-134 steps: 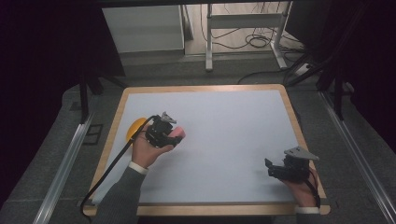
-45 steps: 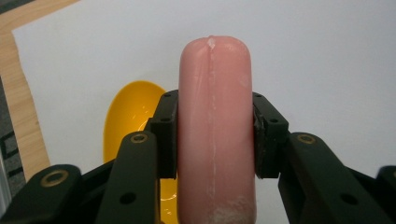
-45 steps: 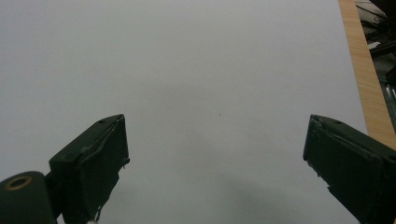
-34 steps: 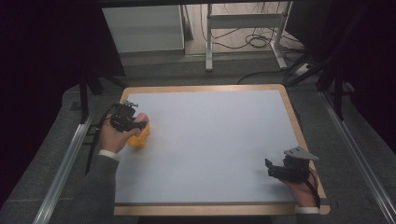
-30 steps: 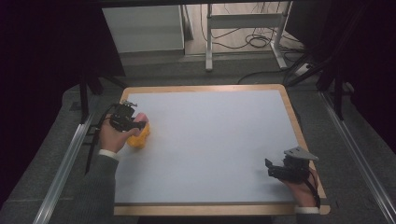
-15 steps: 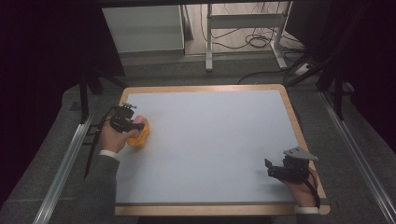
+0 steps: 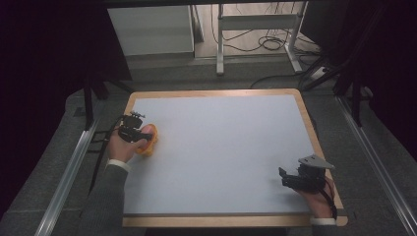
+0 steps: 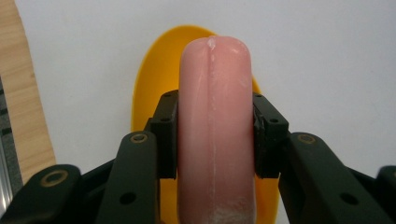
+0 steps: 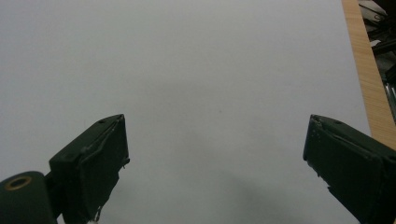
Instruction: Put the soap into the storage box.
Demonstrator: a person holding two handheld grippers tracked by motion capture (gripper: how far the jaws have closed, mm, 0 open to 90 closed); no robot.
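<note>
Left gripper view: sausage (image 8: pixel 215 135) btwn tool (image 8: pixel 215 137) jaws.

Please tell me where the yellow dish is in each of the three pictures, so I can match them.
High view: the yellow dish lies near the table's left edge, under the left gripper.
Left gripper view: it sits center, behind the pink sausage held in the jaws.
Right gripper view: not in this picture.
Shared landmark: the wooden table border.
</note>
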